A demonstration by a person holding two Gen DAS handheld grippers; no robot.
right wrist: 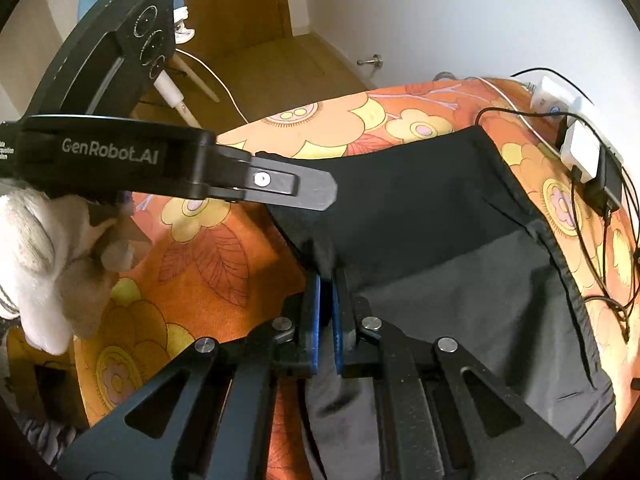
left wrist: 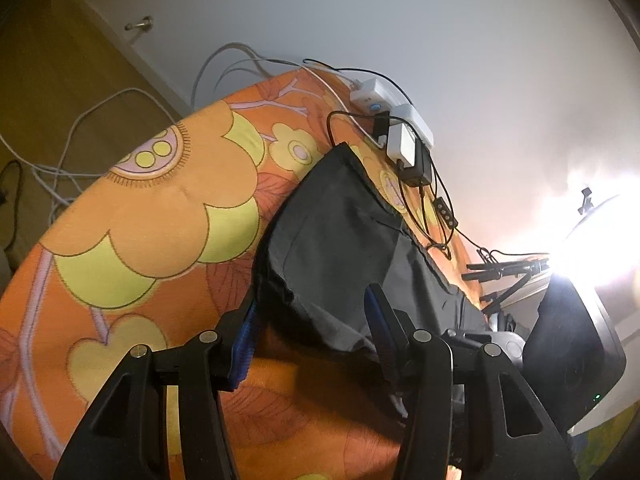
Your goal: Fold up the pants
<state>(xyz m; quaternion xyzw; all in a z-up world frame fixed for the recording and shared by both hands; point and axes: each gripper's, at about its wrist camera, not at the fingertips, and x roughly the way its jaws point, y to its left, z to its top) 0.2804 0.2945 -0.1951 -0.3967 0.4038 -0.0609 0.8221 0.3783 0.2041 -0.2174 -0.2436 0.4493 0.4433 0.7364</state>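
Observation:
Dark grey-black pants (left wrist: 340,232) lie on a table covered with an orange flowered cloth (left wrist: 160,216). In the left wrist view my left gripper (left wrist: 312,308) is open, its blue-padded fingers standing either side of the pants' near hem. In the right wrist view my right gripper (right wrist: 326,296) is shut on the pants (right wrist: 440,220), pinching a raised fold of the near edge. The left gripper's body also shows in the right wrist view (right wrist: 280,184), reaching in from the left over the pants' far corner, held by a white-gloved hand (right wrist: 48,248).
White power adapters and black cables (left wrist: 404,136) lie along the table's far edge by the white wall; they also show in the right wrist view (right wrist: 580,148). A bright lamp (left wrist: 592,224) and black stand are at right. Wooden floor (left wrist: 48,80) with loose cables lies beyond.

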